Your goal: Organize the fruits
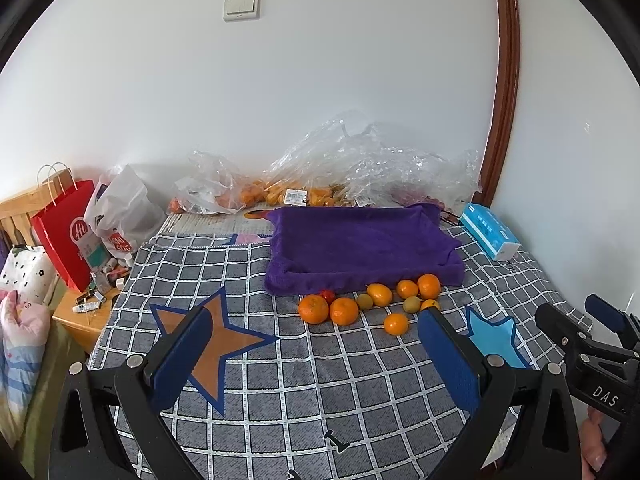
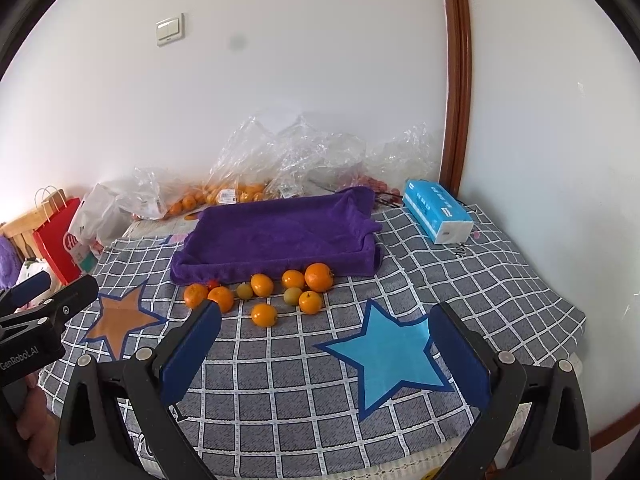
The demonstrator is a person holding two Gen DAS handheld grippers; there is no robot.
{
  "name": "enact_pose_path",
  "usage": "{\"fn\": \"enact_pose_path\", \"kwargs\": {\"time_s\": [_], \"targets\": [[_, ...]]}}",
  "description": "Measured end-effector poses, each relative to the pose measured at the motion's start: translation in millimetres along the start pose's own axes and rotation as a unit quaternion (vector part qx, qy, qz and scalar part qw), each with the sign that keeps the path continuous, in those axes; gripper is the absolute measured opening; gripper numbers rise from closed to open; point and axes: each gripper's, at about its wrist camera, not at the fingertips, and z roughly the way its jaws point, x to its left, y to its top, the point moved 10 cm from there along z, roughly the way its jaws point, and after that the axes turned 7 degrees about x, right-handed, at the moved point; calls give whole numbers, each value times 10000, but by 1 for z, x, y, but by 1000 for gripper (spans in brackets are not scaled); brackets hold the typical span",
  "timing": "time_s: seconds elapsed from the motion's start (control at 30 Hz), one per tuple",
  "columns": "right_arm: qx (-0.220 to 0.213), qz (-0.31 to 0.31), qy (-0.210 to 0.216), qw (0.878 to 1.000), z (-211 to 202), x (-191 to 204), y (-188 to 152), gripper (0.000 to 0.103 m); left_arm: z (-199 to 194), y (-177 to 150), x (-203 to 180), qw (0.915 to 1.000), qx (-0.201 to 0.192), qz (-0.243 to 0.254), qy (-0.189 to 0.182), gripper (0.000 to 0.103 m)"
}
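Several oranges [image 1: 344, 311] [image 2: 264, 315], two small green fruits [image 1: 411, 304] [image 2: 292, 295] and a small red fruit [image 1: 327, 295] lie loose on the checked cloth, just in front of a purple towel-lined tray [image 1: 360, 248] [image 2: 276, 236]. My left gripper [image 1: 316, 340] is open and empty, held above the cloth short of the fruits. My right gripper [image 2: 324, 336] is open and empty, over the blue star [image 2: 388, 356]. Each gripper shows at the edge of the other's view.
Clear plastic bags with more oranges [image 1: 280, 192] [image 2: 224, 194] lie behind the tray by the wall. A blue tissue pack [image 1: 488, 236] [image 2: 436, 212] sits at the right. A red paper bag [image 1: 64, 232] and a white bag stand at the left. An orange star [image 1: 208, 344] marks the cloth's left.
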Motion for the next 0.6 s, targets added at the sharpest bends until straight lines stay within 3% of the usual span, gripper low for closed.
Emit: {"fn": "enact_pose_path", "kwargs": {"time_s": [0.6], "targets": [[-3, -49, 52, 10000, -2, 6, -1, 102, -4, 0, 4, 9999, -32, -96, -27, 103]]}}
